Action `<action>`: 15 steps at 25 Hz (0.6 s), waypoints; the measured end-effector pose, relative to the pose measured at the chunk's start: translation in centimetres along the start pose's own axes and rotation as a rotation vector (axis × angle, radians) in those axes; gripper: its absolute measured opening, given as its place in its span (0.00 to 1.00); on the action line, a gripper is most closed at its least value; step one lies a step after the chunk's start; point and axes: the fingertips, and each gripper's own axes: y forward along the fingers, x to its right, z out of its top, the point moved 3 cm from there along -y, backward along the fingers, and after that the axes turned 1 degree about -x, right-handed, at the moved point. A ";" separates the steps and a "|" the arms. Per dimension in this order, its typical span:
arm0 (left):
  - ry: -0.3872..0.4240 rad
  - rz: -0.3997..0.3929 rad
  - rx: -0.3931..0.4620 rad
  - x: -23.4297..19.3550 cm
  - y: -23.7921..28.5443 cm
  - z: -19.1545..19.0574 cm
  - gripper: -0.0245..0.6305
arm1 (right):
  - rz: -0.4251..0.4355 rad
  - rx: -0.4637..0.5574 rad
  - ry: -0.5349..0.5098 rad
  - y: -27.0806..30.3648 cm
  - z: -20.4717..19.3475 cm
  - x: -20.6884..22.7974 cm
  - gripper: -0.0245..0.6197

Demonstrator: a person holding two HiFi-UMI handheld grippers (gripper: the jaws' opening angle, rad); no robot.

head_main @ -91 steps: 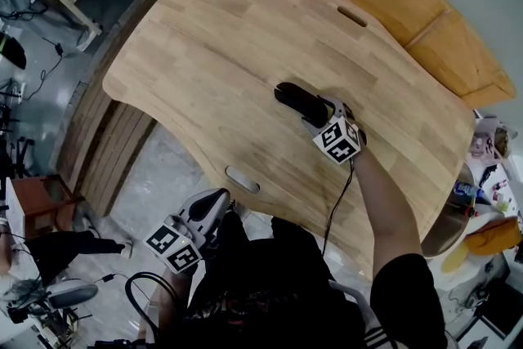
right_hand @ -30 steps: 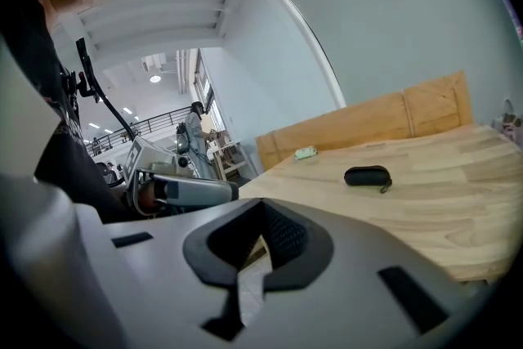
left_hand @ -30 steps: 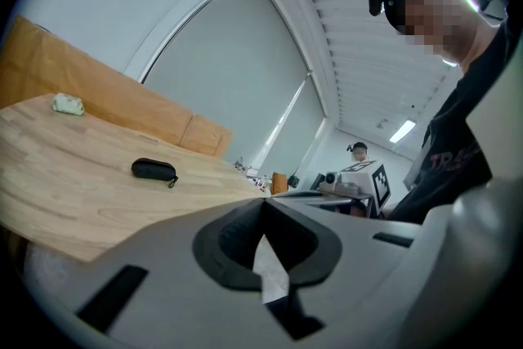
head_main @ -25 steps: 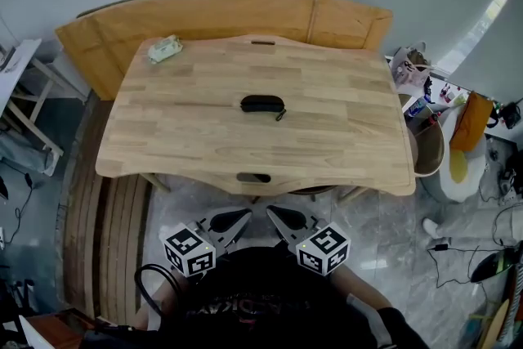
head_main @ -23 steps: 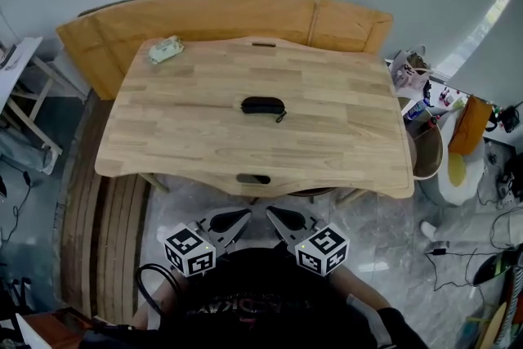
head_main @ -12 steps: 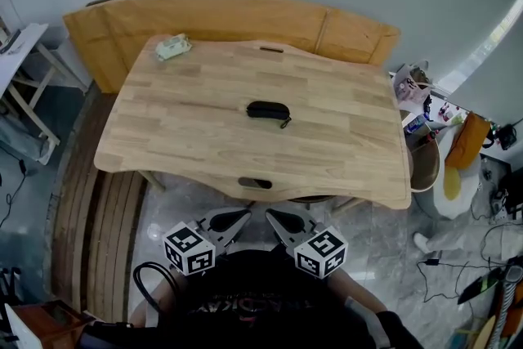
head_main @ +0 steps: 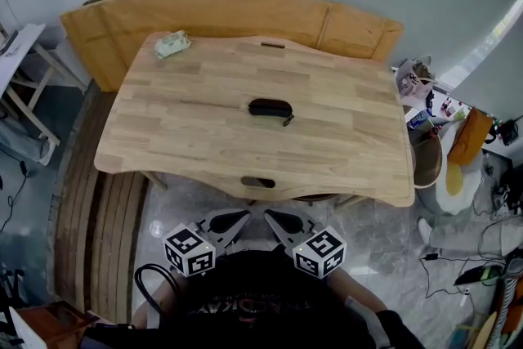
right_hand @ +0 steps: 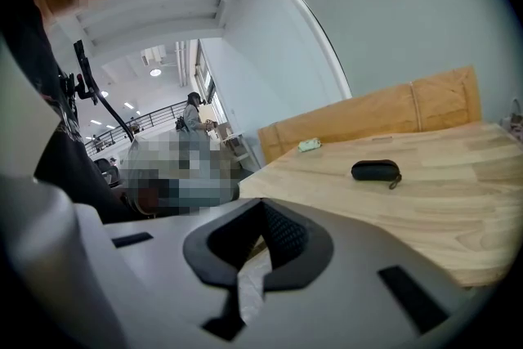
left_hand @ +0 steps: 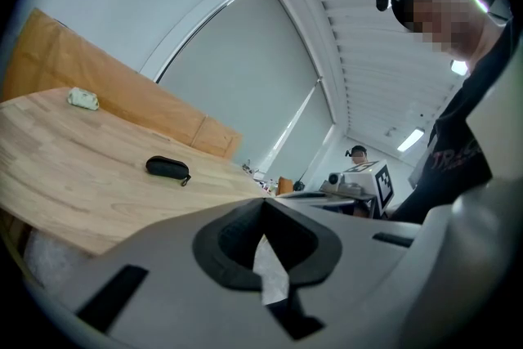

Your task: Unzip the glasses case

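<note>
Black and oval, the zipped glasses case point(head_main: 270, 108) lies flat near the middle of the pale wooden table point(head_main: 188, 143), with its small pull tab trailing off its right end toward the near edge. Nothing touches it. Both tongs are held low in front of the person's body, on the near side of the table and well apart from the case. The left gripper point(head_main: 243, 216) has its jaws pressed together with nothing between them, and the right gripper point(head_main: 268, 216) is likewise closed and empty. Their tips point toward each other and almost meet. A small green-and-white packet point(head_main: 172, 45) sits at the table's far left corner, and a curved wooden panel point(head_main: 245, 12) stands behind the table.
</note>
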 end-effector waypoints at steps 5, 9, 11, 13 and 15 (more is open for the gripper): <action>-0.003 -0.005 -0.011 -0.3 0.1 -0.1 0.05 | 0.003 -0.011 0.008 0.5 -0.1 0.1 0.06; -0.021 0.000 -0.006 -0.7 0.0 0.0 0.05 | 0.006 -0.022 0.008 0.8 0.0 0.1 0.06; -0.026 0.000 -0.005 -0.8 0.1 0.0 0.05 | 0.007 -0.028 0.007 0.9 0.0 0.2 0.06; -0.030 0.002 -0.003 -0.9 0.1 -0.1 0.05 | 0.008 -0.034 0.005 1.0 0.1 0.3 0.06; -0.030 0.005 0.000 -1.1 0.1 -0.1 0.05 | 0.009 -0.038 0.001 1.2 0.1 0.3 0.06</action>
